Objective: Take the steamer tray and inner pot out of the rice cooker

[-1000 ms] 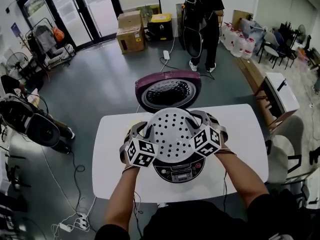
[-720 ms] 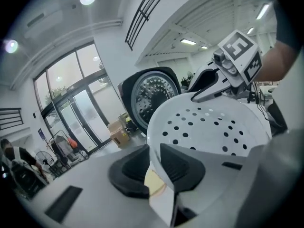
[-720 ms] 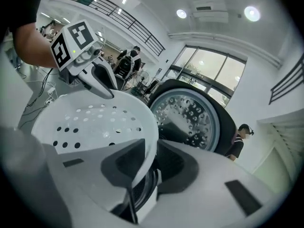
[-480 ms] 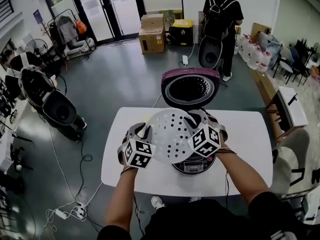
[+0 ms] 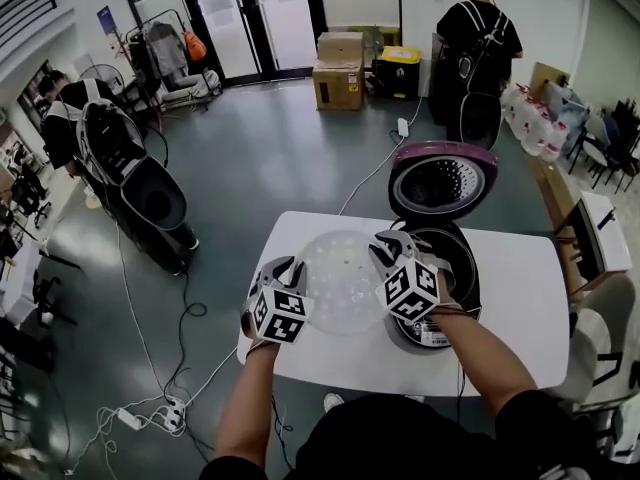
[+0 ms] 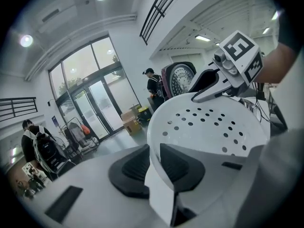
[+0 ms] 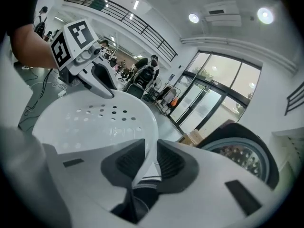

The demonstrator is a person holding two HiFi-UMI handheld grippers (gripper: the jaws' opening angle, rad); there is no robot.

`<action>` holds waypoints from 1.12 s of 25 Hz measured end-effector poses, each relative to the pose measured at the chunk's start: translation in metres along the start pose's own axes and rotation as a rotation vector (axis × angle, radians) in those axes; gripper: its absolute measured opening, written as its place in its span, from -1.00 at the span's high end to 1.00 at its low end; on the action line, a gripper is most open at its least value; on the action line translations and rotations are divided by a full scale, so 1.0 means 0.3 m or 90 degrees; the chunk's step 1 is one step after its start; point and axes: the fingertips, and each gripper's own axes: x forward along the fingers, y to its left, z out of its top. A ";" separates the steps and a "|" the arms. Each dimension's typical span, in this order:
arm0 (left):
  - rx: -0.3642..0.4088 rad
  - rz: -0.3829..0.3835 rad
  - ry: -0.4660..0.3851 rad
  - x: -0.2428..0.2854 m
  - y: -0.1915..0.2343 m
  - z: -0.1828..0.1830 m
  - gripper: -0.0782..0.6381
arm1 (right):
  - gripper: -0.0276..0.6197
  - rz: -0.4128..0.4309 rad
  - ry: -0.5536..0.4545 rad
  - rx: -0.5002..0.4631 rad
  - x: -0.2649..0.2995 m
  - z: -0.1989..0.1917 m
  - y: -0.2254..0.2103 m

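Observation:
A white, perforated steamer tray (image 5: pixel 340 283) hangs over the left half of the white table (image 5: pixel 520 318), held by its rim from both sides. My left gripper (image 5: pixel 290 270) is shut on the near-left rim, which runs between its dark pads (image 6: pixel 176 164). On the opposite rim my right gripper (image 5: pixel 385 248) is shut, the edge pinched between its pads (image 7: pixel 170 161). The tray (image 6: pixel 213 122) (image 7: pixel 90 120) is level and to the left of the rice cooker (image 5: pixel 436 313). The cooker's purple lid (image 5: pixel 443 183) stands open and its dark pot opening (image 5: pixel 452 258) is uncovered.
A person with a backpack (image 5: pixel 478 43) stands at the far end by cardboard boxes (image 5: pixel 338 83). A scooter (image 5: pixel 135 178) and cables (image 5: pixel 150 408) are on the floor to the left. A chair (image 5: pixel 600 323) stands at the table's right.
Both grippers have carried the tray leftward, off the cooker and over the table's left part. The cooker's opening, covered a second ago, now shows.

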 end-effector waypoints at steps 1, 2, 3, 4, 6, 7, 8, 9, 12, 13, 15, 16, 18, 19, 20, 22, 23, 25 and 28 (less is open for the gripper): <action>-0.003 0.000 0.007 -0.005 0.020 -0.033 0.58 | 0.67 0.007 0.001 0.000 0.023 0.017 0.026; -0.008 -0.001 0.013 -0.009 0.041 -0.065 0.58 | 0.67 0.013 0.002 -0.001 0.048 0.034 0.053; -0.012 -0.002 0.019 -0.013 0.061 -0.099 0.58 | 0.67 0.019 0.002 -0.001 0.074 0.051 0.080; -0.017 -0.003 0.024 -0.017 0.082 -0.135 0.58 | 0.67 0.024 0.003 -0.002 0.100 0.069 0.108; -0.026 -0.006 0.036 -0.025 0.122 -0.209 0.58 | 0.67 0.035 0.003 -0.002 0.150 0.103 0.166; -0.031 -0.008 0.040 -0.029 0.139 -0.246 0.58 | 0.67 0.040 0.003 -0.002 0.174 0.118 0.196; -0.035 -0.009 0.045 -0.031 0.155 -0.280 0.58 | 0.67 0.046 0.005 -0.001 0.197 0.129 0.224; -0.038 -0.010 0.049 -0.031 0.170 -0.313 0.58 | 0.67 0.052 0.007 0.000 0.221 0.138 0.252; -0.048 -0.014 0.062 -0.022 0.206 -0.409 0.58 | 0.67 0.067 0.017 0.006 0.294 0.150 0.330; -0.052 -0.016 0.066 -0.015 0.216 -0.443 0.59 | 0.67 0.072 0.022 0.008 0.319 0.150 0.357; -0.060 -0.021 0.076 0.002 0.231 -0.509 0.59 | 0.67 0.081 0.031 0.013 0.371 0.145 0.410; -0.064 -0.025 0.080 0.013 0.236 -0.540 0.59 | 0.67 0.086 0.036 0.017 0.396 0.138 0.434; -0.073 -0.031 0.089 0.038 0.241 -0.602 0.60 | 0.67 0.093 0.047 0.023 0.443 0.119 0.482; -0.078 -0.034 0.095 0.051 0.240 -0.634 0.60 | 0.67 0.098 0.053 0.025 0.465 0.107 0.508; -0.084 -0.039 0.102 0.063 0.236 -0.667 0.60 | 0.67 0.105 0.060 0.028 0.485 0.092 0.536; -0.094 -0.052 0.118 0.090 0.220 -0.733 0.61 | 0.67 0.121 0.077 0.034 0.524 0.056 0.591; -0.099 -0.059 0.126 0.107 0.210 -0.765 0.61 | 0.67 0.128 0.086 0.035 0.545 0.035 0.616; -0.107 -0.071 0.141 0.148 0.196 -0.825 0.61 | 0.67 0.144 0.105 0.039 0.595 -0.007 0.658; -0.116 -0.086 0.158 0.204 0.176 -0.904 0.61 | 0.67 0.161 0.125 0.046 0.664 -0.067 0.719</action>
